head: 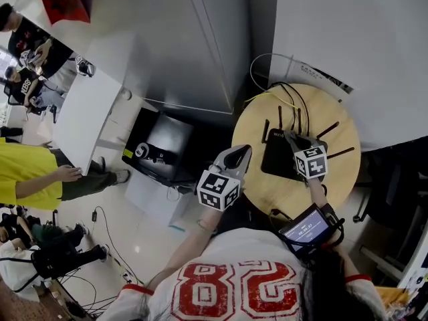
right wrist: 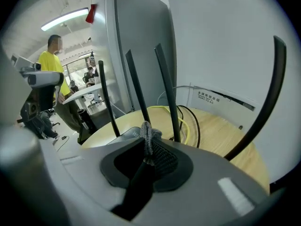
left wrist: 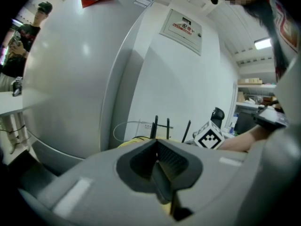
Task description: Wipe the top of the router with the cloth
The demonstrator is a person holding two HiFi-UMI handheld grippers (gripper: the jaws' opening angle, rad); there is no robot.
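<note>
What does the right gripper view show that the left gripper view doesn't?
Only the right gripper view: the grey knitted cloth pinched in the right gripper's shut jaws, and a person in a yellow shirt. Only the left gripper view: the left gripper shut and empty, the right gripper's marker cube, a white wall panel. Both: the black router's antennas.
</note>
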